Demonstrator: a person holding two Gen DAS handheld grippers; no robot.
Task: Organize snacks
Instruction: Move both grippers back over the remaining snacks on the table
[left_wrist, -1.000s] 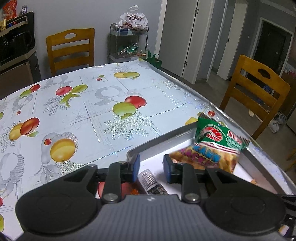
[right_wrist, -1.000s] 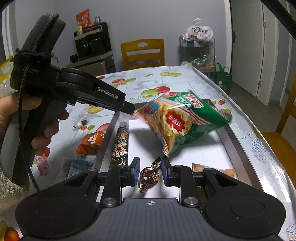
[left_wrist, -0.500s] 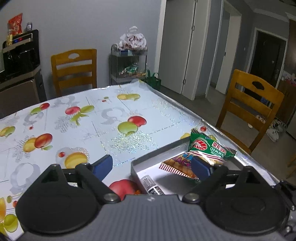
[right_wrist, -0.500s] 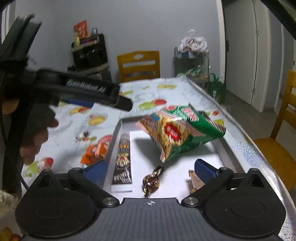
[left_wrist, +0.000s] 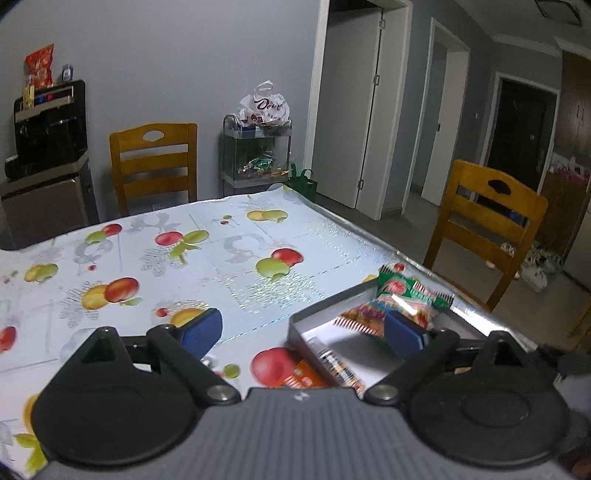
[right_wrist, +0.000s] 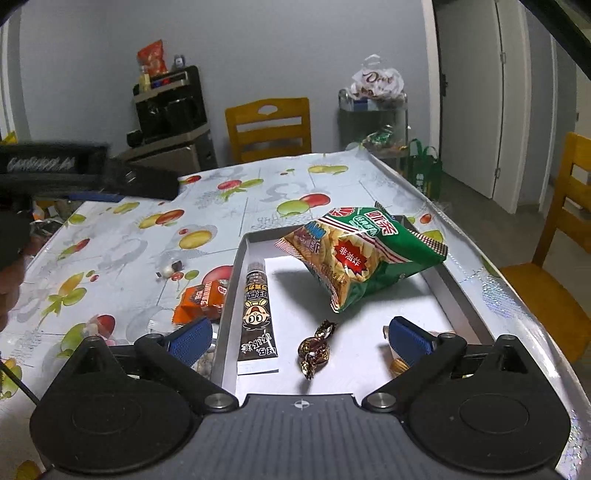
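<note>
Progress: partly complete. The grey tray (right_wrist: 458, 295) sits at the right edge of the worktop (right_wrist: 229, 206) and holds several snacks: a green and yellow chip bag (right_wrist: 358, 254) leaning against the far right wall, a dark tube-shaped snack (right_wrist: 256, 314) lying along the left wall, and a gold-and-brown wrapped candy (right_wrist: 316, 349) in the middle near the front. Another wrapper shows partly behind the right pad, and its kind cannot be told.

Outstanding: an orange packet (right_wrist: 201, 301) lies on the worktop just beside the tray's left wall, outside it. A small wrapped sweet (right_wrist: 168, 269) lies farther left, and more loose wrappers sit at the far left edge, too blurred to identify. By my judgement these are still to be gathered.

Tongs: the right tongs (right_wrist: 299, 339) are spread fully wide with nothing between the pads, and the candy lies on the tray floor below them. The left tongs (left_wrist: 303, 328) are opening, nearly fully spread, and hold nothing; from the right wrist view they appear blurred at upper left, well apart from the tray.

Change since the earlier frame: a second ago both tongs were nearly pressed together, the right pair pinching the candy and the left pair held close over the tray by the tube. The candy is now released in the tray. The left tongs have risen and drawn away leftward. The chip bag has settled lower against the wall.
</note>
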